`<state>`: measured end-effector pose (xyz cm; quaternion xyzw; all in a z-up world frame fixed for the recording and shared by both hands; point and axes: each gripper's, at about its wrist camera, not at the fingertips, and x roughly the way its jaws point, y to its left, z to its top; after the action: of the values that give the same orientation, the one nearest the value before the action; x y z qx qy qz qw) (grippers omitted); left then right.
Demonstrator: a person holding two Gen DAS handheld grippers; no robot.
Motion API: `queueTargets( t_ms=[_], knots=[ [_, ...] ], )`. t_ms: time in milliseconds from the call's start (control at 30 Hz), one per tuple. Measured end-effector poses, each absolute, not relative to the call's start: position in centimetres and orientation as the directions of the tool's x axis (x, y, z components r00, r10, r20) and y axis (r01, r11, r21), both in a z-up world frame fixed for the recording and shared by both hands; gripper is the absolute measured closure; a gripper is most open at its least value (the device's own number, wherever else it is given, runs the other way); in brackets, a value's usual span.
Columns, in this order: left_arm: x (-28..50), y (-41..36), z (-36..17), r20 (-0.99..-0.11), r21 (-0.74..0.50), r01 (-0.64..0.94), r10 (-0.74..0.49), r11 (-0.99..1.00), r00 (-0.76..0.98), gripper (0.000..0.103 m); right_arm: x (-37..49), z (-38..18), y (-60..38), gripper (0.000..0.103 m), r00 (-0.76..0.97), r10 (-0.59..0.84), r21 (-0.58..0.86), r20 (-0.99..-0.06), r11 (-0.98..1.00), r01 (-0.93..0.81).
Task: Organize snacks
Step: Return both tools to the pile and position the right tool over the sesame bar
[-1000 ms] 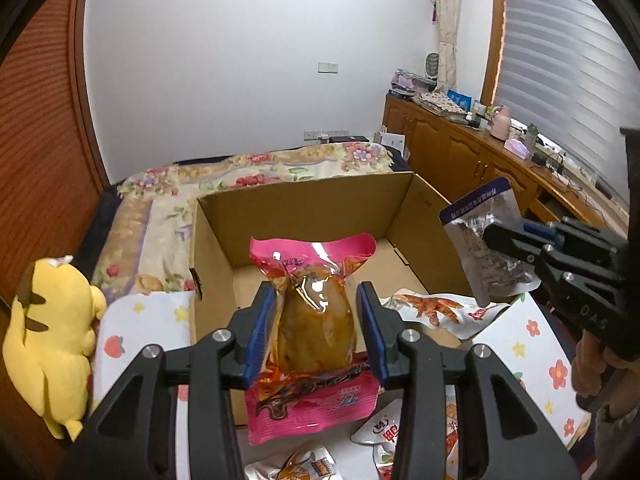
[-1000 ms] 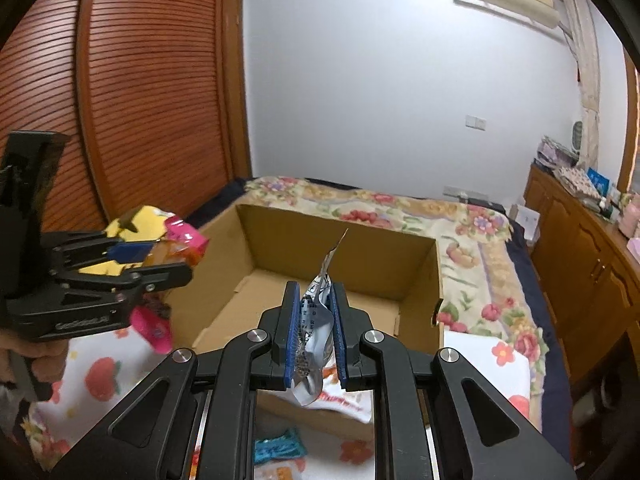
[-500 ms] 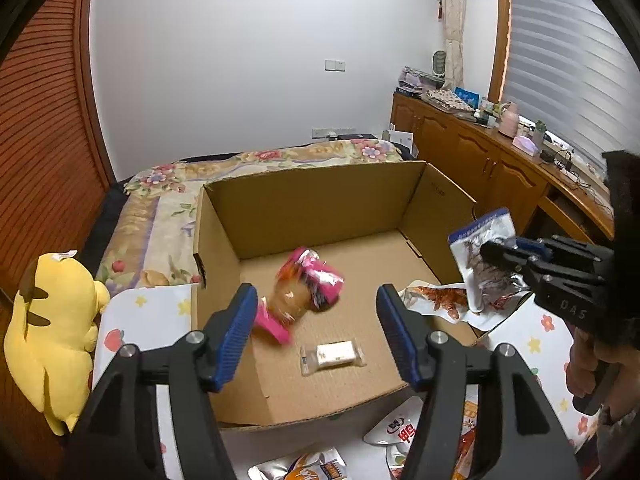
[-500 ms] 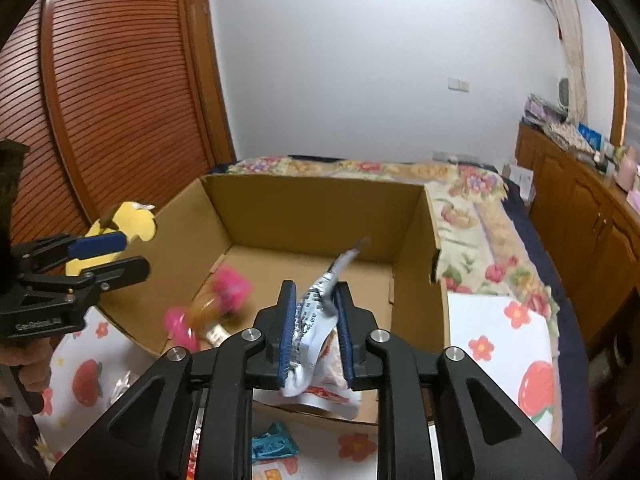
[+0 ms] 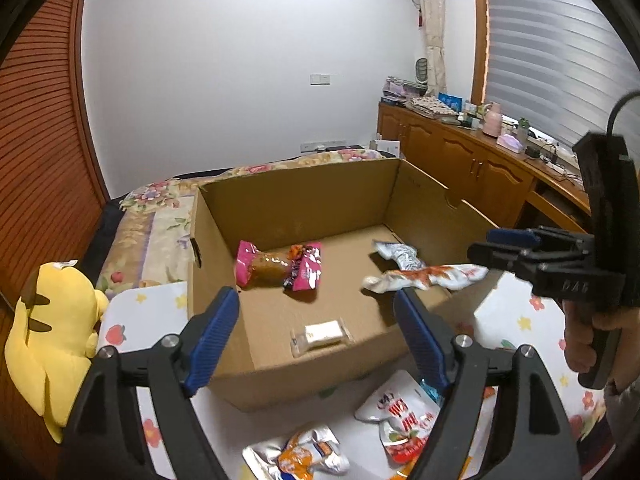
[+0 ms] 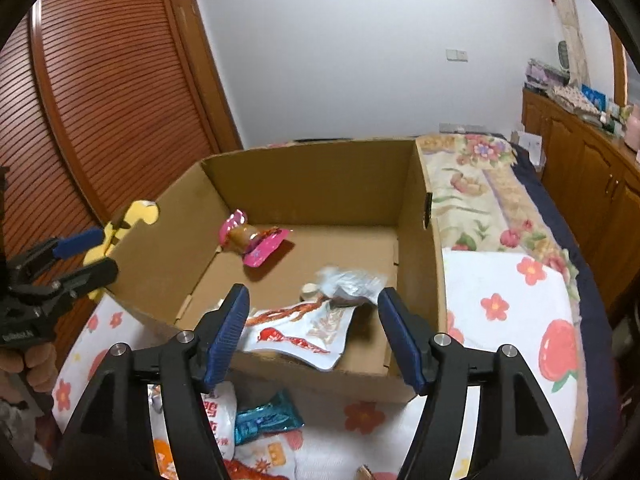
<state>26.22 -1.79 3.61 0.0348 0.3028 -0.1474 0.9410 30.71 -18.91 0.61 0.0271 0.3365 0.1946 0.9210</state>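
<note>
With both sets of fingers spread wide and empty, loose snacks wait outside the box

Left gripper [image 5: 316, 336] and right gripper [image 6: 312, 334] hover at the near edge of the brown cardboard box [image 5: 320, 376]; a crinkly white-and-red foil snack packet [image 5: 400, 412] on the flowered bedspread [image 6: 520, 300] looks light and slippery, best pinched at its sealed edge, beside a wooden sideboard [image 5: 472, 164]

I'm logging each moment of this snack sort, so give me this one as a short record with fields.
left gripper: open, holding nothing
right gripper: open, holding nothing
cardboard box: open-topped, on the bed
in box: pink packet, silver pouch, small white packet, red-and-white pouch by the near wall
outside box: teal packet
</note>
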Motion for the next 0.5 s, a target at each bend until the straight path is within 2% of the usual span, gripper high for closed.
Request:
queueTargets(
  t_ms=[133,333,400,433,500],
  knots=[
    [24.8,-2.0,3.3,-0.578,-0.039,0.311,-0.275,0.95,0.768,0.015,28.9,1.6,-19.3,0.035,0.704,0.41,0.203,-0.58,0.91,-0.363],
    [22.4,-1.9,2.7,-0.568,-0.074,0.335,-0.316,0.939,0.76,0.014,23.9,2.3,-19.9,0.035,0.726,0.43,0.161,-0.536,0.897,-0.412],
    [21.7,-2.0,2.3,-0.57,-0.077,0.334,-0.316,0.94,0.759,0.008,22.6,1.9,-20.1,0.034,0.726,0.429,0.153,-0.538,0.896,-0.416],
    [21.4,-2.1,2.1,-0.572,-0.08,0.336,-0.319,0.938,0.755,0.0,22.2,1.5,-20.2,0.033,0.724,0.428,0.152,-0.541,0.896,-0.417],
    [20.7,-2.2,1.5,-0.57,-0.083,0.347,-0.33,0.934,0.753,0.0,21.2,0.5,-20.6,0.032,0.715,0.425,0.157,-0.556,0.898,-0.412]
  ],
)
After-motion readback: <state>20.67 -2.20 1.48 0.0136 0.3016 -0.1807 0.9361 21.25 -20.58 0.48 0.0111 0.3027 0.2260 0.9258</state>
